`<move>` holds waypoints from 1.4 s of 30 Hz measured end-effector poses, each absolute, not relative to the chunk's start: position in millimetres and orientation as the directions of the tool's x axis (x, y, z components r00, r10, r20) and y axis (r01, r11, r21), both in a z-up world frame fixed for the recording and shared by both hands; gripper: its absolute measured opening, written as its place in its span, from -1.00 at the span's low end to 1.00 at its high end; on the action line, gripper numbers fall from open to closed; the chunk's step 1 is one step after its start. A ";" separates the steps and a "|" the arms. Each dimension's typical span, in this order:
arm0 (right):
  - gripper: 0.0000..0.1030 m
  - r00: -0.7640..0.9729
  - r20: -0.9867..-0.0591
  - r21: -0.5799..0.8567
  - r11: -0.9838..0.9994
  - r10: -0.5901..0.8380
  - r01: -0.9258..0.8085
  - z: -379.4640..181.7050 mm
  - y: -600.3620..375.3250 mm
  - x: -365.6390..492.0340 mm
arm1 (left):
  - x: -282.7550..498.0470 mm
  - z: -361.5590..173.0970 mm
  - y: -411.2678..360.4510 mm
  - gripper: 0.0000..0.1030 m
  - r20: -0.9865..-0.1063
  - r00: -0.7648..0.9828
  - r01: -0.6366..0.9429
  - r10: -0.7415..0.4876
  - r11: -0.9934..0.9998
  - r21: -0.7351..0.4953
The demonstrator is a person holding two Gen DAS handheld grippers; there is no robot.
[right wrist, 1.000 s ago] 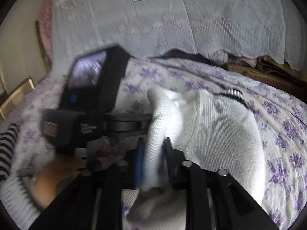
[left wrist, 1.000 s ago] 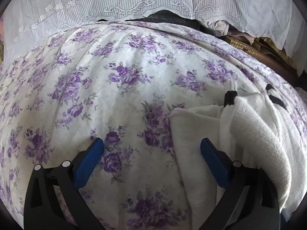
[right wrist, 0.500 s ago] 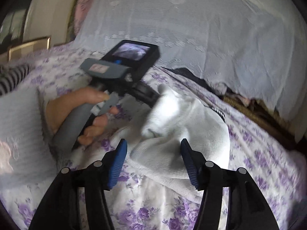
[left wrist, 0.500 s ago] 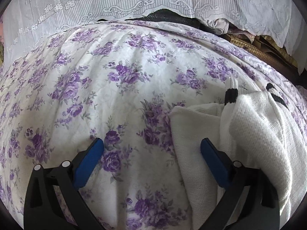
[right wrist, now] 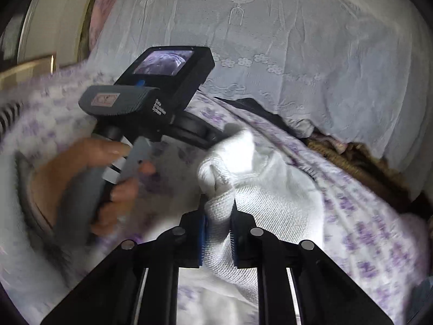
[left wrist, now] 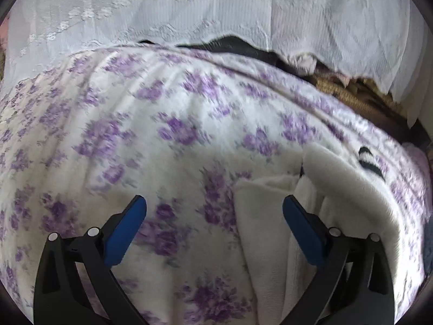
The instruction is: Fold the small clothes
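Pinching white knit garment (right wrist: pixel 259 189), right gripper (right wrist: pixel 217 233) just closed.

Your right gripper (right wrist: pixel 217 233) has just closed its jaws on a bunched fold of the white knit garment (right wrist: pixel 273 189), which lies on the floral bedspread (right wrist: pixel 373 249). To its left your left hand (right wrist: pixel 108 178) grips the other gripper's handle (right wrist: pixel 81 203)

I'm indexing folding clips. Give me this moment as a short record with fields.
surface: floral bedspread
garment: white knit garment, bunched, lying on the bedspread
right gripper: jaws just closed, pinching a fold of the garment
left gripper: open, holding nothing, its right finger over the garment's edge
backdrop: white lace cloth
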State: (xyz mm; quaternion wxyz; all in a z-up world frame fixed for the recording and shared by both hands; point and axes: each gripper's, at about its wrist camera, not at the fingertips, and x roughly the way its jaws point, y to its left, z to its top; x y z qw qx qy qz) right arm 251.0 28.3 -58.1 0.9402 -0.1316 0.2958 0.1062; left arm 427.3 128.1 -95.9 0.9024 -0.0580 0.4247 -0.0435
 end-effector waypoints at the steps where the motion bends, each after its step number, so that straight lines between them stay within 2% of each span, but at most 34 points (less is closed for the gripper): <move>1: -0.71 0.791 -0.599 -0.174 0.943 0.128 -0.284 -63.4 28.7 253.0 | 426.9 -92.1 131.6 0.91 -0.758 0.643 0.017 -0.113 0.991 -0.133; 4: -0.71 0.743 -0.658 -0.145 0.947 0.125 -0.288 -89.6 26.2 263.3 | 418.1 -70.0 145.9 0.91 -0.722 0.685 -0.013 -0.098 0.989 -0.146; 6: -0.71 0.733 -0.665 -0.123 0.948 0.142 -0.295 -88.7 23.8 266.0 | 405.3 -46.4 148.0 0.91 -0.675 0.720 0.036 -0.163 0.979 -0.198; 8: -0.65 0.733 -0.665 -0.134 0.943 0.143 -0.305 -91.2 25.2 265.4 | 392.5 -24.7 132.8 0.91 -0.619 0.737 0.149 -0.271 0.959 -0.243; 9: -0.61 0.736 -0.661 -0.137 0.940 0.149 -0.313 -90.9 25.7 264.4 | 391.8 -20.8 121.6 0.91 -0.619 0.722 0.197 -0.309 0.950 -0.244; 11: -0.29 0.727 -0.658 -0.104 0.933 0.194 -0.344 -88.7 24.2 260.6 | 399.7 -26.3 88.9 0.91 -0.673 0.639 0.295 -0.371 0.927 -0.231; 12: -0.22 0.723 -0.657 -0.088 0.930 0.215 -0.357 -87.6 22.0 257.6 | 404.7 -32.2 77.2 0.91 -0.699 0.602 0.319 -0.385 0.919 -0.232; 14: -0.23 0.718 -0.653 -0.076 0.922 0.241 -0.379 -84.4 14.1 250.4 | 416.7 -54.6 53.8 0.91 -0.743 0.541 0.350 -0.394 0.909 -0.227; 18: -0.24 0.732 -0.615 -0.080 0.901 0.292 -0.427 -71.2 -14.0 226.8 | 428.6 -104.4 28.3 0.92 -0.822 0.489 0.367 -0.292 0.924 -0.110; 20: -0.24 0.742 -0.597 -0.043 0.912 0.305 -0.409 -63.8 -35.8 225.3 | 429.8 -115.1 32.4 0.92 -0.825 0.480 0.364 -0.298 0.923 -0.122; 23: -0.24 0.759 -0.570 0.124 0.946 0.315 -0.299 -47.5 -89.2 250.8 | 434.5 -119.0 49.5 0.92 -0.833 0.446 0.325 -0.326 0.927 -0.188; 24: -0.28 0.770 -0.568 0.201 0.957 0.289 -0.211 -41.8 -111.5 270.9 | 433.1 -121.3 54.5 0.92 -0.830 0.445 0.316 -0.337 0.926 -0.206; 26: -0.41 0.740 -0.605 0.294 0.946 0.295 -0.137 -41.6 -132.6 308.9 | 425.8 -120.8 56.6 0.92 -0.827 0.468 0.304 -0.311 0.935 -0.179; 27: -0.55 0.709 -0.632 0.339 0.934 0.313 -0.111 -44.9 -139.0 337.4 | 421.0 -119.1 55.6 0.92 -0.825 0.493 0.296 -0.277 0.945 -0.140; 28: -0.66 0.695 -0.649 0.346 0.933 0.310 -0.093 -48.7 -140.1 353.1 | 416.5 -117.8 54.8 0.92 -0.818 0.516 0.289 -0.253 0.951 -0.111; 33: -0.80 0.565 -0.804 0.228 0.974 0.187 0.002 -96.4 -122.9 431.6 | 416.3 -118.8 57.6 0.92 -0.816 0.533 0.265 -0.221 0.960 -0.088; 34: -0.80 0.558 -0.809 0.229 0.973 0.184 0.011 -102.5 -121.5 435.2 | 419.0 -121.4 58.3 0.92 -0.820 0.530 0.258 -0.217 0.962 -0.087; 37: -0.80 0.574 -0.799 0.236 0.971 0.179 0.025 -99.3 -122.9 431.9 | 424.1 -124.6 62.2 0.92 -0.823 0.515 0.256 -0.239 0.959 -0.119; 39: -0.78 0.619 -0.767 0.236 0.971 0.169 0.027 -90.0 -124.1 413.6 | 422.3 -122.7 64.9 0.92 -0.824 0.508 0.252 -0.251 0.958 -0.137; 40: -0.70 0.649 -0.743 0.235 0.972 0.165 0.022 -82.9 -126.6 398.2 | 418.3 -117.9 68.1 0.92 -0.818 0.515 0.246 -0.256 0.958 -0.145; 42: -0.69 0.696 -0.698 0.226 0.974 0.167 -0.007 -70.9 -128.8 367.0 | 407.2 -106.2 73.7 0.92 -0.801 0.534 0.247 -0.270 0.956 -0.158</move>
